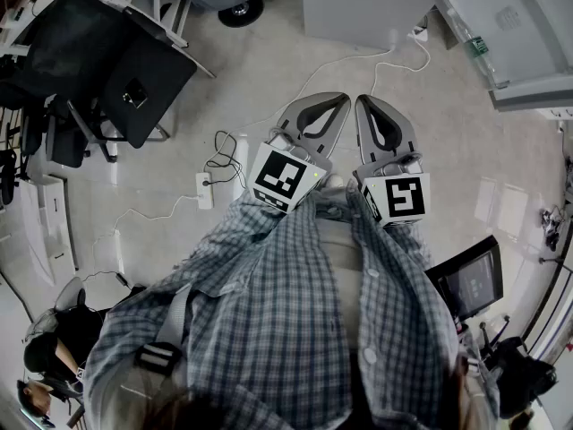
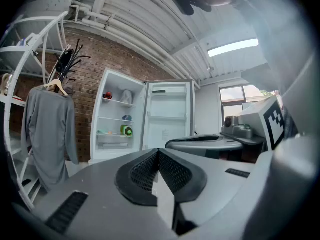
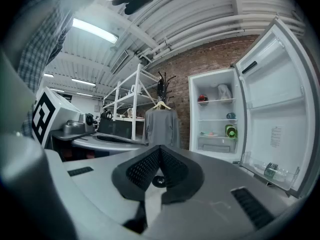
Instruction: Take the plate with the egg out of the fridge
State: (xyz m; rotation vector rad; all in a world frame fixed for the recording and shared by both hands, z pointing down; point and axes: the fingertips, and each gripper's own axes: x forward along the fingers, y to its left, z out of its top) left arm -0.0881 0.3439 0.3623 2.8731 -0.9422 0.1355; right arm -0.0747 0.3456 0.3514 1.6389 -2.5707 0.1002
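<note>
The white fridge point(image 2: 119, 118) stands open across the room, its door point(image 2: 167, 115) swung to the right. Its shelves hold a red item point(image 2: 107, 95), a white bag point(image 2: 126, 97), a blue bowl point(image 2: 127, 118) and a green item point(image 2: 126, 130). A flat plate-like thing point(image 3: 212, 133) lies on the third shelf, too small to make out an egg. My left gripper point(image 2: 158, 151) and right gripper point(image 3: 160, 148) are both shut and empty. In the head view the left gripper point(image 1: 336, 98) and right gripper point(image 1: 369, 100) sit side by side at chest height, far from the fridge point(image 1: 358, 7).
A grey garment point(image 2: 47, 129) hangs on a coat rack left of the fridge, beside a white shelving rack point(image 2: 20, 84). Black chairs point(image 1: 116, 61) stand at the left. A power strip with cables point(image 1: 206, 191) lies on the floor. A bottle point(image 3: 274, 170) sits in the door shelf.
</note>
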